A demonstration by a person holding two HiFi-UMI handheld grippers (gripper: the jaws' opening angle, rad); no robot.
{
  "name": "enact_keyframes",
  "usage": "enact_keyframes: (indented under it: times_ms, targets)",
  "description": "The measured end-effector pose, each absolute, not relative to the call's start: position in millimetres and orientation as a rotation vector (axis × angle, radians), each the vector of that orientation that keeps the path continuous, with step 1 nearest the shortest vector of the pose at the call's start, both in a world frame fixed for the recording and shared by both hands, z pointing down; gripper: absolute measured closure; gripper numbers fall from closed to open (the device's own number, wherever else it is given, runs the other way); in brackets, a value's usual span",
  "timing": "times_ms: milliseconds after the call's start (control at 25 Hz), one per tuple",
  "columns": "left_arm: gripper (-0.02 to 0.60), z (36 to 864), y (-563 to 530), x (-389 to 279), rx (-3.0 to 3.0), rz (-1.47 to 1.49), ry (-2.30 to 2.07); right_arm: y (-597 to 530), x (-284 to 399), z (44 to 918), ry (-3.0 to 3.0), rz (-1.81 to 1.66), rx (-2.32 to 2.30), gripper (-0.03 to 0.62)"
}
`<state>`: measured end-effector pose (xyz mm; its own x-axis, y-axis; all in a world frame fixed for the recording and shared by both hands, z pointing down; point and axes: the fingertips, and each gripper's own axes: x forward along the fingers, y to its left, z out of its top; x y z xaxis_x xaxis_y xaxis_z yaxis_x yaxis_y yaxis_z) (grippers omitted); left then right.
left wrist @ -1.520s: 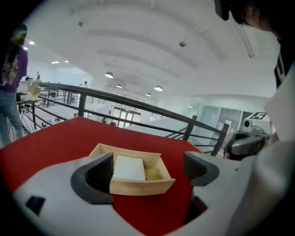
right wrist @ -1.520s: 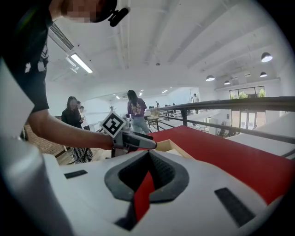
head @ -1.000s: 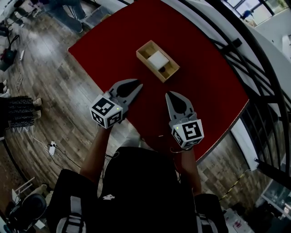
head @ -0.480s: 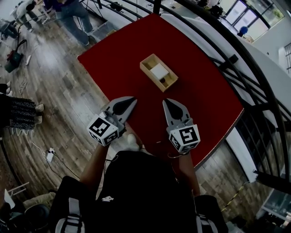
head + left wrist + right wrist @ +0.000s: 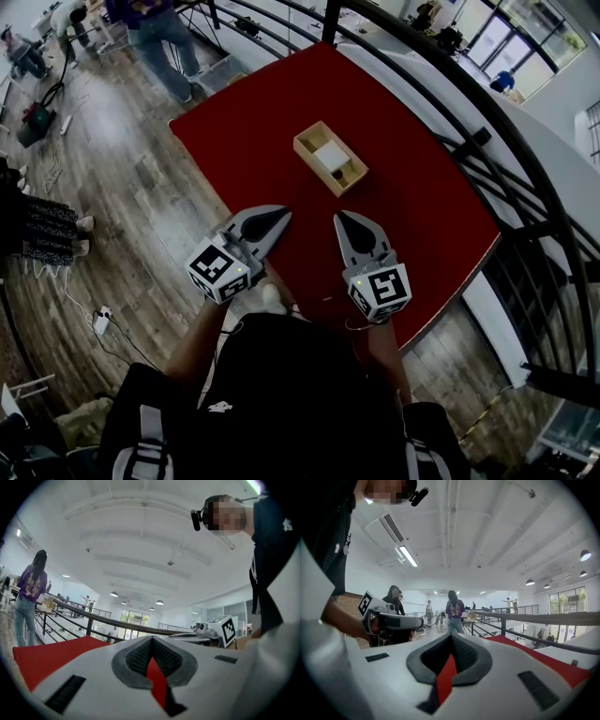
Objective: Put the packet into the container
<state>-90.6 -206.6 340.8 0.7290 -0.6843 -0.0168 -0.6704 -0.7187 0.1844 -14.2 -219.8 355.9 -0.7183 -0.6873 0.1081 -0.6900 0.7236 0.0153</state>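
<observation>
Left hand-held gripper (image 5: 283,214) and right hand-held gripper (image 5: 340,218) are closed, empty (packet (image 5: 328,156) sits inside container (image 5: 307,134)).

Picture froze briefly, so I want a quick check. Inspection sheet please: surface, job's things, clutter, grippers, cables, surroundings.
Surface: red table, only the container on it.
Job's things: wooden container mid-table; white packet lying in one compartment.
Clutter: nothing seen.
Grippers: left gripper and right gripper by the near table edge, jaws together, nothing held.
Cables: power strip with its lead on the wooden floor, left.
Surroundings: black railing, a person standing beyond the table.
</observation>
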Motion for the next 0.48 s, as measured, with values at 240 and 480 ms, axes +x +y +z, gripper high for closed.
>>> enact_keyframes:
  times_ms: [240,480]
  targets:
    - [0.574,339.4,-207.8,-86.9,2.768,-0.127,-1.102,-219.7,-11.7,354.9,-2.827,0.048,1.132,0.572]
    - [0.574,337.1,-206.3,-85.8,2.775,-0.125,-1.101,-219.9,-7.7,351.5,-2.833,0.052,1.148,0.572]
